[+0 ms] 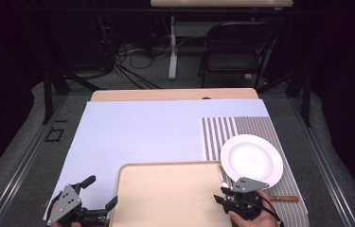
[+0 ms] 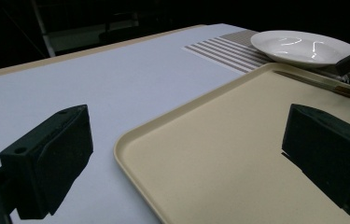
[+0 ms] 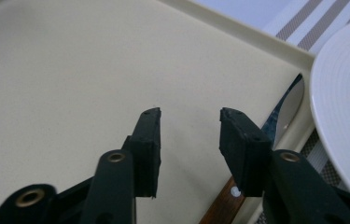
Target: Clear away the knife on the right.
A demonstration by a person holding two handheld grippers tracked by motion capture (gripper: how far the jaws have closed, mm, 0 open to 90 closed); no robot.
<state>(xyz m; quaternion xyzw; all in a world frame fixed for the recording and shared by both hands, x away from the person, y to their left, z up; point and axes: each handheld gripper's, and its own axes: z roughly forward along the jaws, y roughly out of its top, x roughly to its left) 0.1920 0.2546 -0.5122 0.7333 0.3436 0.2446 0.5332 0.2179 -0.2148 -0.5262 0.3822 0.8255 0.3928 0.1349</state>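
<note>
Left gripper: I hold it at the near left corner of the tray, jaws spread wide and empty. In the left gripper view one jaw stands over the pale blue mat and the other over the tray floor, so the tray's left rim runs between them. My reading: it is parked astride that edge, ready to steady or lift the tray, not gripping anything yet.

Tray itself: beige, bare, nothing on its floor that I can see.

Right gripper: jaws part open with nothing between the pads. They hang over the tray's right side, just inside its rim. The knife lies just beyond the right-hand jaw, its blade along the outside of the tray rim and its brown wooden handle trailing toward me. I judge the knife the thing in hand here; it sits beside the jaws, not between them, and the pads are clear of it.

White plate: on the striped placemat, just past the knife, right of the right-hand jaw.

Hard to read: the right jaw covers the middle of the knife, so where blade meets handle is hidden. In the high view the gripper body and my hand mask the knife's mid-length, and whether the blade touches the tray rim I cannot tell.
</note>
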